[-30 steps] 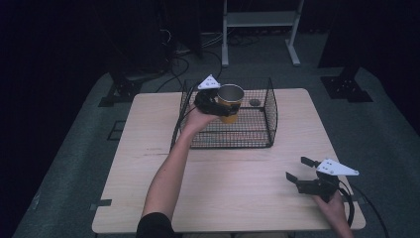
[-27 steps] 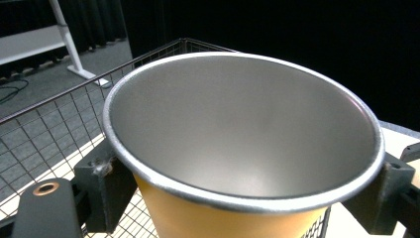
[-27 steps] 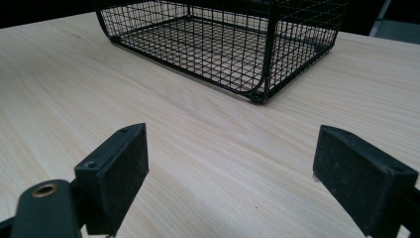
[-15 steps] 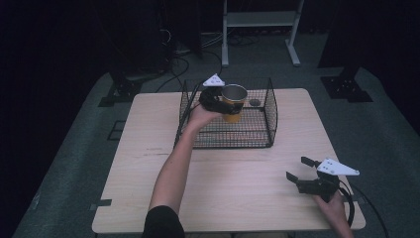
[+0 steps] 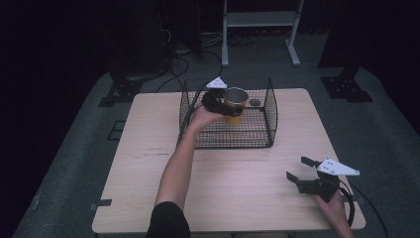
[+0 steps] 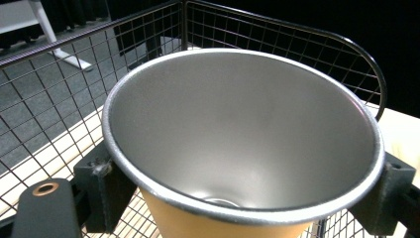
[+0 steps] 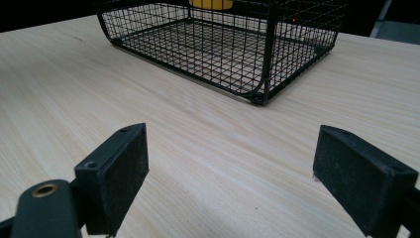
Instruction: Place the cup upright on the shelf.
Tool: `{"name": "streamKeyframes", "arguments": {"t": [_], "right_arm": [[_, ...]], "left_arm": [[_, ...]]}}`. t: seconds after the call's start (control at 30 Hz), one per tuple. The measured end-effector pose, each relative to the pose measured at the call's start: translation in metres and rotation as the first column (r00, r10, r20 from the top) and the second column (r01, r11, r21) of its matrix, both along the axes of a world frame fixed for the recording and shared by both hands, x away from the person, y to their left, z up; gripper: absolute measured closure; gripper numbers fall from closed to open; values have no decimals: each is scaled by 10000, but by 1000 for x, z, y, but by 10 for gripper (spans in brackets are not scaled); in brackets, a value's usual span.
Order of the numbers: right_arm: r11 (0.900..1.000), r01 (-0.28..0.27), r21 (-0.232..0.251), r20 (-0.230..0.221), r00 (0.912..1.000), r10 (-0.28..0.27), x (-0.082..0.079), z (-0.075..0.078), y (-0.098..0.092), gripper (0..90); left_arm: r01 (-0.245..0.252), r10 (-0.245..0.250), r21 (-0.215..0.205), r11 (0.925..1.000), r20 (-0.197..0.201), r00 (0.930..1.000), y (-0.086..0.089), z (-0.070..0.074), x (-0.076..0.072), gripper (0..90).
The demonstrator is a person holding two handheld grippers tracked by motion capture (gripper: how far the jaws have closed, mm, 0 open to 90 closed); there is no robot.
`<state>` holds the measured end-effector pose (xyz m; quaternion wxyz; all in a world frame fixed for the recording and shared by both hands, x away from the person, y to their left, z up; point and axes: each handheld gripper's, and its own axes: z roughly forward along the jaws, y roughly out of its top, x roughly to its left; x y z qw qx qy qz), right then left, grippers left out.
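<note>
A yellow cup with a steel inside [image 5: 235, 104] [image 6: 247, 148] hangs over the black wire basket [image 5: 270, 119], near its back. My left gripper [image 5: 223, 101] is shut on the cup, with a jaw on each side just under the rim, and the cup looks tilted slightly. A small dark round thing [image 5: 254, 103] lies on the basket floor at the back right. My right gripper [image 5: 298, 169] [image 7: 233, 168] is open with nothing between its jaws, low over the table's front right part. The basket [image 7: 223, 44] lies ahead of it, with the cup's yellow bottom [image 7: 212, 4] at the top edge.
The wooden table [image 5: 148, 163] carries the basket at its back middle. A person's left forearm [image 5: 176, 166] reaches across the table's middle to the basket. Behind the table, a white frame [image 5: 260, 29] and cables lie on the dark floor.
My left gripper has carried the cup a little to the right and farther back over the basket. The right gripper has kept still.
</note>
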<state>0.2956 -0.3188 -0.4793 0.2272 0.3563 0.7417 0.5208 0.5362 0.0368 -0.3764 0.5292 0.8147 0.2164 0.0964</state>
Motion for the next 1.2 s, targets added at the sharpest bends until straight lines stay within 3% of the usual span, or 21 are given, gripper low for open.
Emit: {"name": "streamKeyframes", "arguments": {"t": [0.33, 0.53, 1.2], "right_arm": [[10000, -9, -12, 2, 10000, 9, 0, 0, 0, 130], [10000, -13, 3, 13, 10000, 13, 0, 0, 0, 130], [10000, -18, 4, 19, 10000, 18, 0, 0, 0, 130]], "left_arm": [[263, -255, 228, 9994, -351, 9991, -5, -9, 4, 135], [444, -417, 578, 9973, -481, 9980, -8, -16, 6, 131], [581, -450, 1338, 9893, -990, 9941, -12, -29, 13, 116]]}}
